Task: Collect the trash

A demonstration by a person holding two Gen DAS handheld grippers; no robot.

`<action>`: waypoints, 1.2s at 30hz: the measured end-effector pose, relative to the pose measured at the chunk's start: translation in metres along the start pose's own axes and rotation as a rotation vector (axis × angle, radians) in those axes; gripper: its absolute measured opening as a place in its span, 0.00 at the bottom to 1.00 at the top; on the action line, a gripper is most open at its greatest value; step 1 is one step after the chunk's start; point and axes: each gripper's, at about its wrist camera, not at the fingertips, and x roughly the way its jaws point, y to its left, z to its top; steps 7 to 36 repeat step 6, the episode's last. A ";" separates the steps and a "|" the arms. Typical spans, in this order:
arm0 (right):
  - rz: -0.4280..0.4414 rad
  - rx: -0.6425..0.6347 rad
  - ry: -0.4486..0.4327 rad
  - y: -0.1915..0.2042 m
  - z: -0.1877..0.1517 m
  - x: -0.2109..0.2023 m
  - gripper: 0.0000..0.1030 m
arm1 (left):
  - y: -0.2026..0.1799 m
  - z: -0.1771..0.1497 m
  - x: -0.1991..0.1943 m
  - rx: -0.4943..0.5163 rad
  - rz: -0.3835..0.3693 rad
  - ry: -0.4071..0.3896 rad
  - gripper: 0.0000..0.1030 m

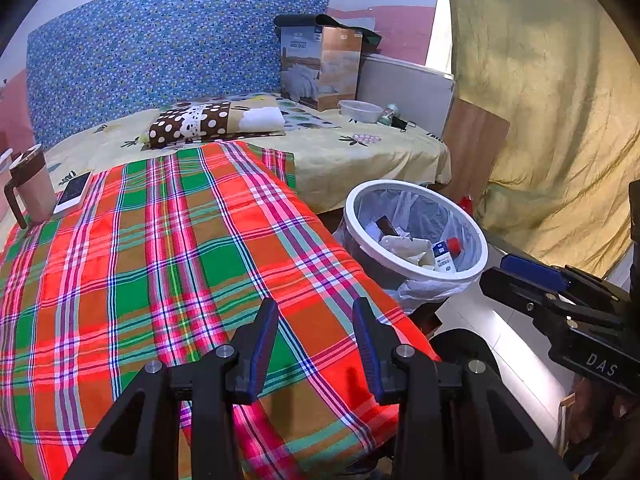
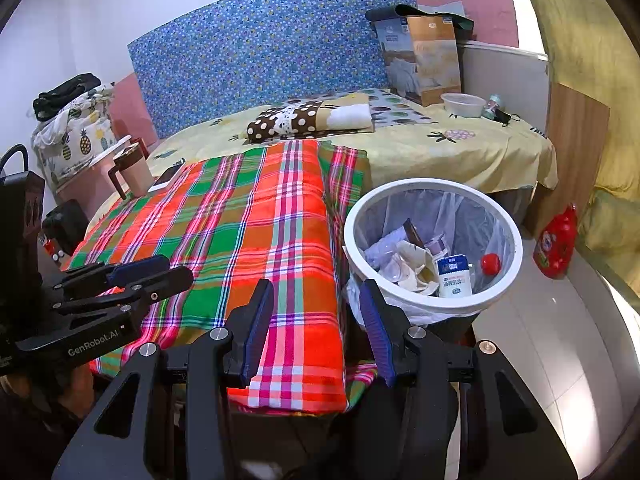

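A white-rimmed trash bin [image 1: 416,276] lined with a clear bag stands on the floor beside the plaid-covered table; it also shows in the right wrist view [image 2: 434,304]. It holds crumpled paper [image 2: 408,268], a white bottle with a blue label [image 2: 454,276] and a red cap [image 2: 491,263]. My left gripper [image 1: 316,312] is open and empty over the plaid cloth [image 1: 180,264]. My right gripper [image 2: 316,292] is open and empty at the table's edge, left of the bin. Each gripper shows in the other's view: the right [image 1: 520,272], the left [image 2: 160,268].
A brown mug [image 1: 30,188] and a white phone [image 1: 74,192] sit at the table's far left. Behind is a bed with a dotted pillow [image 1: 192,122], a quilt box [image 1: 320,64], a plastic bowl [image 1: 360,111] and a small bottle [image 1: 389,114]. A red detergent jug [image 2: 556,242] stands on the floor.
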 end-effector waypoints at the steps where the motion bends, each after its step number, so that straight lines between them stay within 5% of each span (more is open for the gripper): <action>1: 0.000 0.001 0.001 0.000 0.000 0.000 0.46 | 0.000 0.000 0.000 0.000 -0.001 -0.001 0.37; 36: -0.002 0.005 0.005 -0.001 0.001 0.000 0.46 | 0.000 0.000 0.001 0.000 -0.006 -0.002 0.37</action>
